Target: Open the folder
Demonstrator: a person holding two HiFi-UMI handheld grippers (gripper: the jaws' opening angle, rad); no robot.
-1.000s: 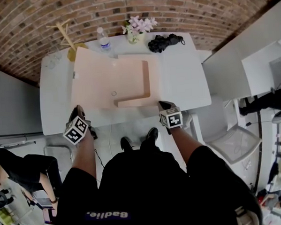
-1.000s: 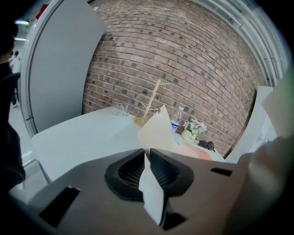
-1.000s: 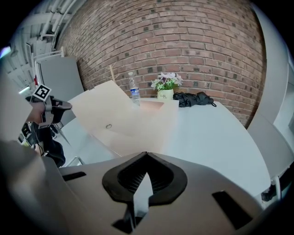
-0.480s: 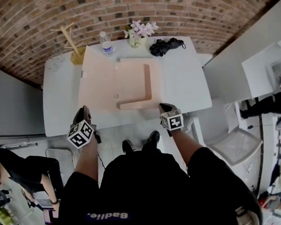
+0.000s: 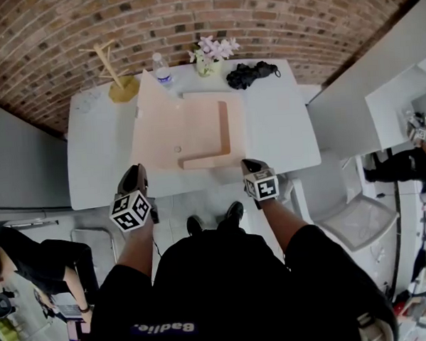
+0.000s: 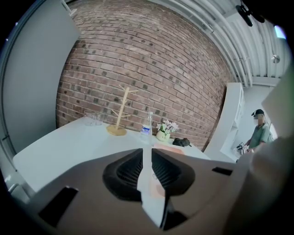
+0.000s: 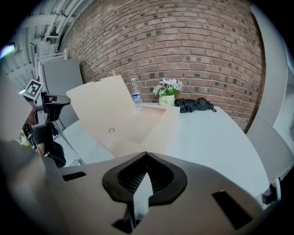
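Two grippers hung at the front edge of the white table [image 5: 278,127], one by each near corner of the peach folder [image 5: 204,127]. The folder lay mid-table with its base flat and its left cover [image 5: 154,126] tilted up off it, a snap button [image 5: 177,149] showing on the inner face. The left gripper [image 5: 134,172] sat right at that cover's near free corner, the natural spot for swinging a flap about its fold. Its jaws were opening, with a slim gap between the pads and the cover's edge at or in it, and the pads looked clear of the card rather than pinching it. The right gripper [image 5: 249,163] had its jaws together on nothing and hovered just short of the base's near right corner, probably ready to steady it. A bottle [image 5: 163,67], flower pot [image 5: 208,56], wooden rack [image 5: 119,82] and black bundle [image 5: 250,71] lined the far edge, the bottle just behind the raised cover, so laying the cover out to the left looked mostly unobstructed.
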